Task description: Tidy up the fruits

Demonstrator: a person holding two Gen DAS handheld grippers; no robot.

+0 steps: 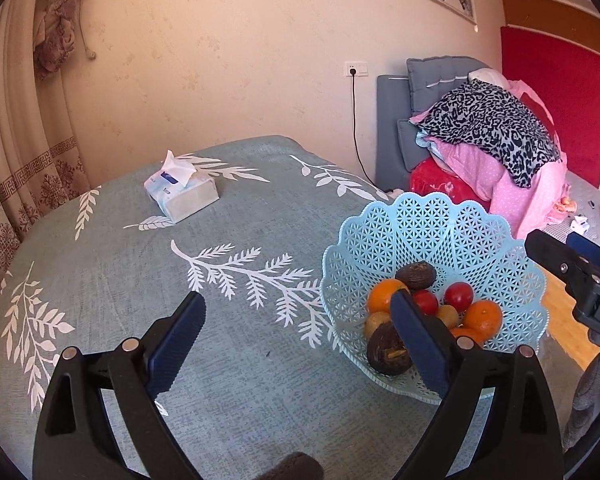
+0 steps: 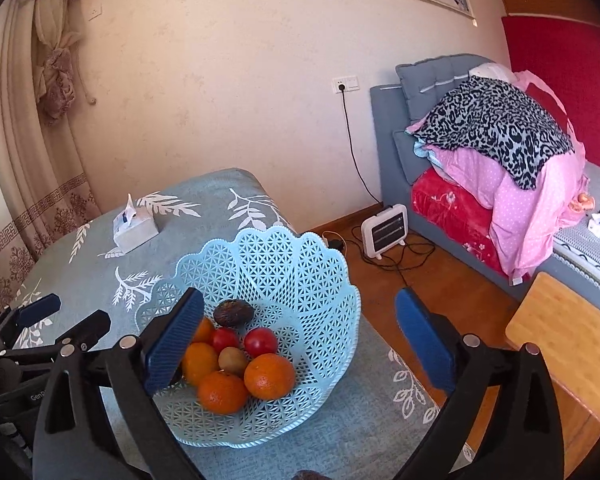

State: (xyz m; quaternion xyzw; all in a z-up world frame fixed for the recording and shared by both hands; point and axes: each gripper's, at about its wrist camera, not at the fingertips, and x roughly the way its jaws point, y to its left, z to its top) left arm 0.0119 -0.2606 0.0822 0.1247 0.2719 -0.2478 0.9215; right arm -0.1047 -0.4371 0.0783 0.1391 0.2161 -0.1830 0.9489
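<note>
Both tongs, left gripper (image 1: 296,344) and right gripper (image 2: 300,340), stood wide apart, nothing clamped, flanking the fruit-filled blue basket (image 2: 300,264).

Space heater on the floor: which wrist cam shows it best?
Right wrist. The white space heater stands in plain sight on the wood floor beside the bed, cords trailing from it. In the left wrist view the blue basket and table edge cover that spot; the heater cannot be made out there.
</note>
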